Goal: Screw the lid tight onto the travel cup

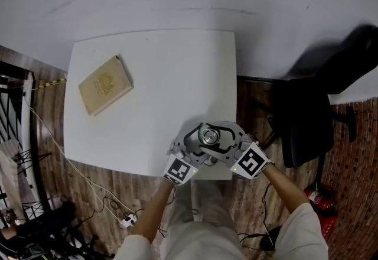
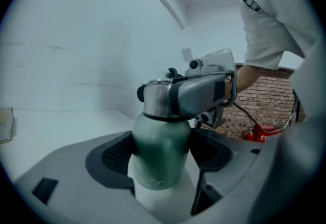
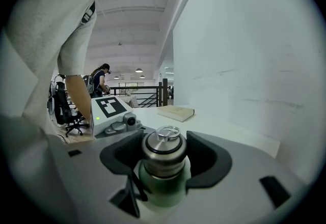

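The left gripper (image 2: 163,154) clamps the cup (image 2: 159,131) between its jaws and the right gripper (image 3: 165,162) pinches the lid (image 3: 164,150), so a tilted or slack twist could cross-thread or slip.

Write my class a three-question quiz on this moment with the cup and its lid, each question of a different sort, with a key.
1. Short answer: which part of the travel cup stands between the right gripper's jaws?
2. True or false: the left gripper is closed on the book.
3. Choose one: the cup is A) by the table's near edge; B) at its far left corner; C) on the book.
Key:
1. The steel lid.
2. False: it grips the cup's green body; the book lies apart, toward the table's far left.
3. A.
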Available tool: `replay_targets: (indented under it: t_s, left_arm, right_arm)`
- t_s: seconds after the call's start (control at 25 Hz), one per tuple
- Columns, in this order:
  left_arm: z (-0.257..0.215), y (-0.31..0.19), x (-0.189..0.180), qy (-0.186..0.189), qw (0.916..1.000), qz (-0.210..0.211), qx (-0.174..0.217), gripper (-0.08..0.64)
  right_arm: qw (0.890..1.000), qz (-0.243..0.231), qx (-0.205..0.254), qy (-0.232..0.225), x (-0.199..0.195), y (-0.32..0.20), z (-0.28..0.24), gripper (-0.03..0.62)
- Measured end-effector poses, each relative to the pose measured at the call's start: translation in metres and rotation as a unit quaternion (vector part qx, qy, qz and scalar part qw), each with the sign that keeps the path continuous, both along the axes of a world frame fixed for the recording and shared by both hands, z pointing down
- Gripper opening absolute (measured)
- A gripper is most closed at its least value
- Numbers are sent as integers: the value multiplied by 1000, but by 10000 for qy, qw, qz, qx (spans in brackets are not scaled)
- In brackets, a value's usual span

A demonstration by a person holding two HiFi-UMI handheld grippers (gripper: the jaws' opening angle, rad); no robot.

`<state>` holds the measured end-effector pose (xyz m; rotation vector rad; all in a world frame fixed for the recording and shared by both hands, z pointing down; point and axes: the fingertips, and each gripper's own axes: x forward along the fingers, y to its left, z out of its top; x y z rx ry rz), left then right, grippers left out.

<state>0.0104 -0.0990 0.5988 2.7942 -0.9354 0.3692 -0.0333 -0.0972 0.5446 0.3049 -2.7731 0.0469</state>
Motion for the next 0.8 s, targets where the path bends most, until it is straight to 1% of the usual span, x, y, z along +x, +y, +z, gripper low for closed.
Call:
replay_targets:
  t_s: [0.16,0.24,0.4,0.6,0.8]
  left_arm:
    - [1,0,-1,-19,10000,7,2,337]
    - [1,0,-1,-19,10000,8,3,337]
    - [-1,1,0,-30,10000,6,8,337]
    - [0,1,-1,-26,10000,-6,-2,337]
    - [0,0,-1,-28,10000,-12,0,337]
  right_arm:
    - [9984,557,55,-42,1,-4,1,261]
    - [9960,882,92,-95,1,-5,1,261]
    - [9901,1385,198,-115,4,-7,-1,259]
    - [9791,2003,319,-164,5,-11,-1,259]
    - [9650,2585,424,-142,8,-15,-1,259]
